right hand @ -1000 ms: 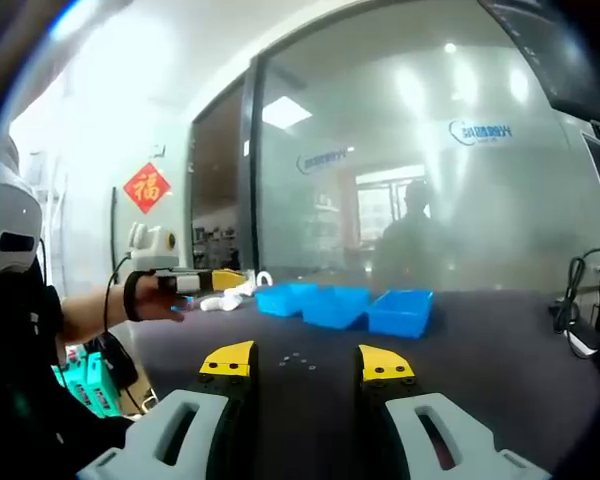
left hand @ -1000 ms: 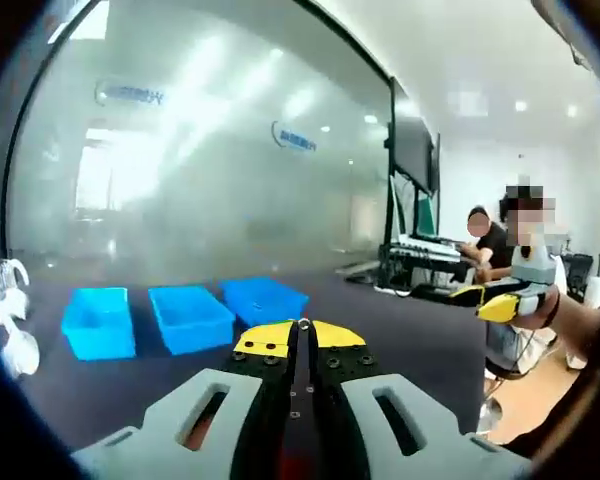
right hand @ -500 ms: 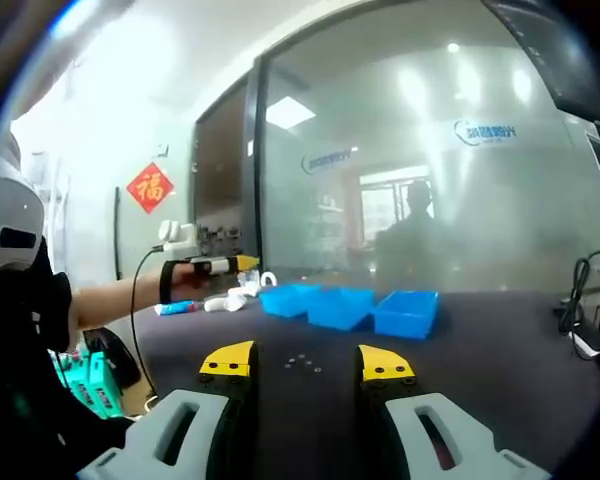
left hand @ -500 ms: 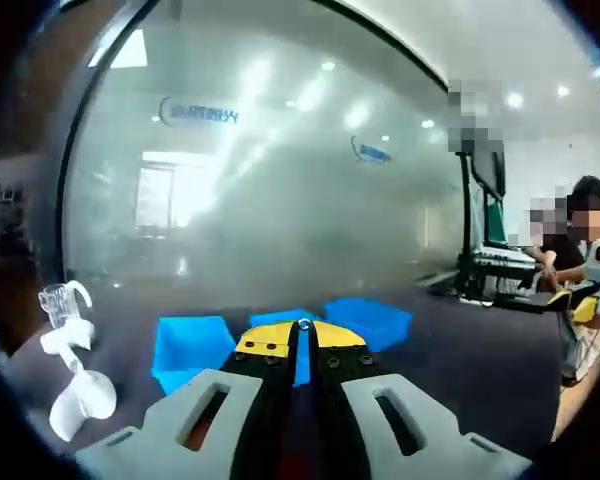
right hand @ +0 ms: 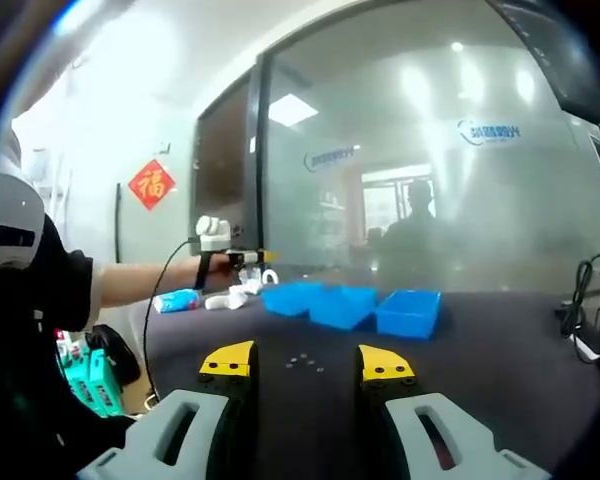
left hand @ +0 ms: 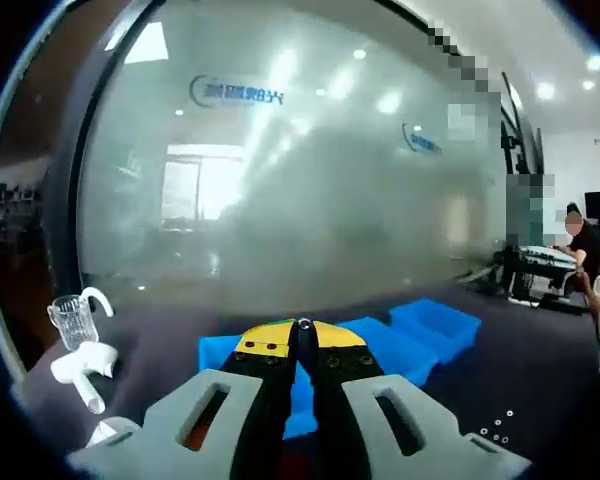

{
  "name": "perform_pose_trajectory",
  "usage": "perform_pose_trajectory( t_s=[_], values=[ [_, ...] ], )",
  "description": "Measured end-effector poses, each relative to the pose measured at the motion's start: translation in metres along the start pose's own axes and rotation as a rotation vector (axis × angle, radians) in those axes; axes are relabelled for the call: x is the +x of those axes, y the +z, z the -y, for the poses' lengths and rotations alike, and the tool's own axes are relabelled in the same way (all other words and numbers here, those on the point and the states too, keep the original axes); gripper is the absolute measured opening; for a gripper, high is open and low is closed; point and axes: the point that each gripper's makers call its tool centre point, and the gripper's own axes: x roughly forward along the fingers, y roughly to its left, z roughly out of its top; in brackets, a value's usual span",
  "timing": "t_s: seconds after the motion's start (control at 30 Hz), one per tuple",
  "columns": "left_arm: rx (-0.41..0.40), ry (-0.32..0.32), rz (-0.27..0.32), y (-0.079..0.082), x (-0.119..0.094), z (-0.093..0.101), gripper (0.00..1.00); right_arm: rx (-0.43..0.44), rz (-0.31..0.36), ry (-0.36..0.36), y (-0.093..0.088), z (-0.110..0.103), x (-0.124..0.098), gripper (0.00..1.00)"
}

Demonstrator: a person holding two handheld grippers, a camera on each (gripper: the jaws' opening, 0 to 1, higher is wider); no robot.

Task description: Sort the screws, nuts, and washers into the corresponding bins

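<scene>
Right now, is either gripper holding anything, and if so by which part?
Nothing visible is held. The left gripper has its jaws shut together, showing nothing between them; the right gripper is open above the small parts.

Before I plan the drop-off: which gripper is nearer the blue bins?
Left. The left gripper hangs right over the blue bins, jaws shut. The right gripper sits well back, jaws open, small parts between.

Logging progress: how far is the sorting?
Nothing looks sorted yet: the small parts lie loose on the table, short of the three blue bins. Left gripper is shut near the bins; whether it holds a part is unclear. Right gripper is open around the parts. All sorting remains.
</scene>
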Motion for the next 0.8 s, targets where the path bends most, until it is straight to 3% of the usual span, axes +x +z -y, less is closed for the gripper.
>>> perform_pose_trajectory(
  t_s=[0.1, 0.2, 0.53, 0.8],
  values=[
    [-0.005, 0.001, -0.018, -0.004, 0.009, -0.002, 0.05, -0.002, 0.003, 0.0, 0.002, -0.001, 0.0, 0.34],
    [-0.083, 0.014, -0.024, -0.006, 0.018, -0.007, 0.05, 0.001, 0.005, 0.0, 0.002, -0.001, -0.001, 0.34],
    [-0.062, 0.073, -0.05, -0.013, 0.025, -0.014, 0.05, 0.004, 0.014, -0.007, 0.004, 0.001, -0.004, 0.34],
    [-0.04, 0.073, -0.057, -0.013, 0.024, -0.012, 0.05, 0.013, 0.01, -0.009, 0.001, 0.002, -0.006, 0.34]
  ],
)
